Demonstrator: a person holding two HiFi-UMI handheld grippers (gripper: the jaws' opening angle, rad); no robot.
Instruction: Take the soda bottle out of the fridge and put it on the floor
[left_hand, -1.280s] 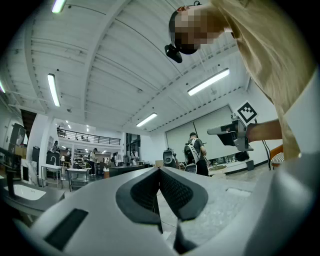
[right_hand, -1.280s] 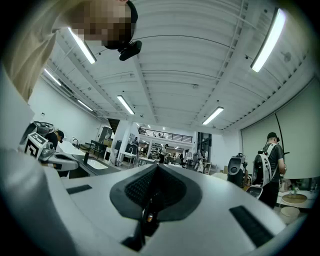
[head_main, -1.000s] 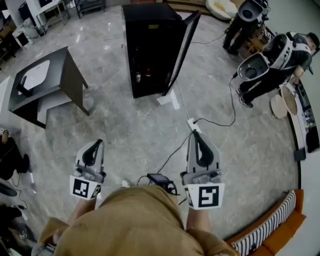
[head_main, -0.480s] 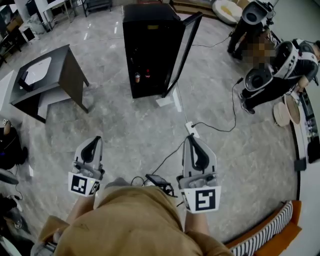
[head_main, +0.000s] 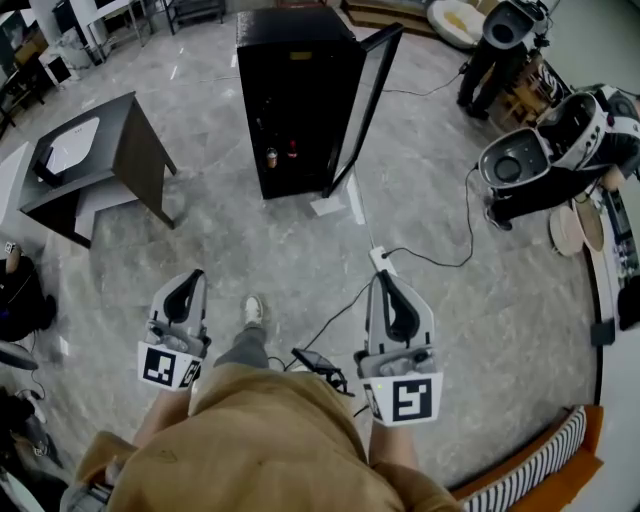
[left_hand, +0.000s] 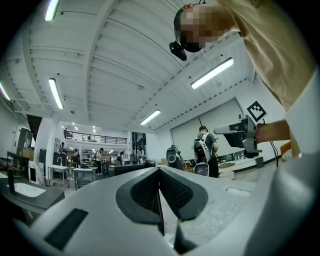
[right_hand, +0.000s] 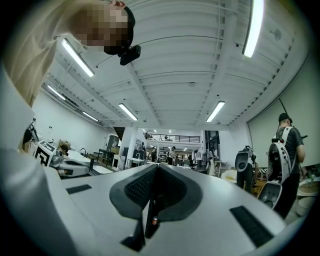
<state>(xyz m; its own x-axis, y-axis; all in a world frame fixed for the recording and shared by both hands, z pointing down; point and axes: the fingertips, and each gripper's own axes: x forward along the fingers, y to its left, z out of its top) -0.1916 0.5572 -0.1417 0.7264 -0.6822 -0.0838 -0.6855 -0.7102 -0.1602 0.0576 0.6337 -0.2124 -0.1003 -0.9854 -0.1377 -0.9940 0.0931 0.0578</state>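
We hold both grippers low and close to our body, well apart from the fridge (head_main: 300, 100), which stands at the far middle of the grey stone floor (head_main: 250, 240). The left gripper (head_main: 189, 277) has its jaws pressed fully together with nothing between them. In the left gripper view the two dark pads (left_hand: 182, 192) meet along one thin seam. The right gripper (head_main: 385, 279) is the same, its pads (right_hand: 170, 192) closed flat on each other and holding nothing. Both grippers point away from us, toward the fridge.

The fridge is black, and its door (head_main: 365, 105) stands open on the right side. On a low shelf inside, two small things stand side by side: a pale container (head_main: 271, 157) with a darker top on the left, and a reddish container (head_main: 293, 151) just to its right. They are too small for us to say which one is the soda bottle.

A white power strip (head_main: 381, 259) lies on the floor between the right gripper and the foot of the door, with a black cable running off to the right. One light shoe (head_main: 253, 309) shows between the two grippers, nearer the left one. A dark table (head_main: 115, 135) stands at the far left, and people (head_main: 560, 130) wearing bulky packs stand at the far right.
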